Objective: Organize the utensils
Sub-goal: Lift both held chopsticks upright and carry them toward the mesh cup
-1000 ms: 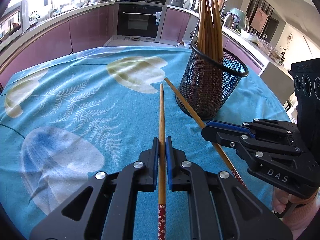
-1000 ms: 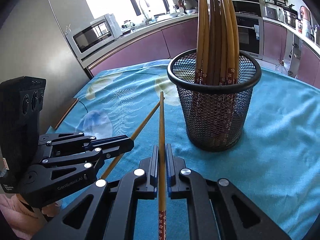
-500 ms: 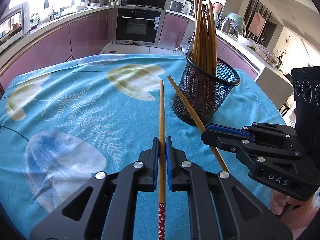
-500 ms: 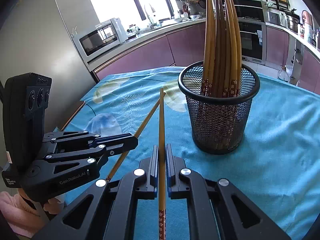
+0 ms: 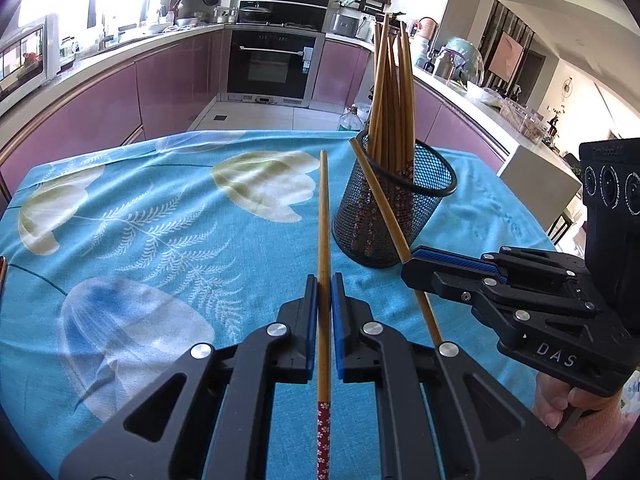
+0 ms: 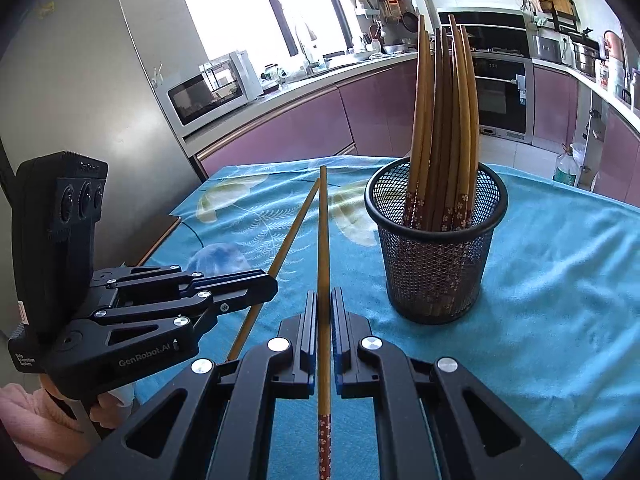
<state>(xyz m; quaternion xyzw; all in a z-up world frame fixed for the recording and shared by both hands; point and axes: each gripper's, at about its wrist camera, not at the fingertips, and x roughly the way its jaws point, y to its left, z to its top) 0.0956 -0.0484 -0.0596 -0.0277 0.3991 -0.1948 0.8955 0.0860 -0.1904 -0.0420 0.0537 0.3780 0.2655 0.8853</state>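
**Two chopsticks held beside the cup**

Your left gripper (image 5: 324,280) is clenched on a chopstick (image 5: 323,220), your right gripper (image 6: 324,296) on another (image 6: 323,240). The mesh cup (image 6: 436,272) stands near the cloth's (image 5: 140,220) far edge, with bare cloth to its left. Both chopsticks' patterned ends are cut off below.

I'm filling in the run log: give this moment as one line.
left gripper: shut on chopstick | right gripper: shut on chopstick | mesh holder: upright on tablecloth, chopsticks inside
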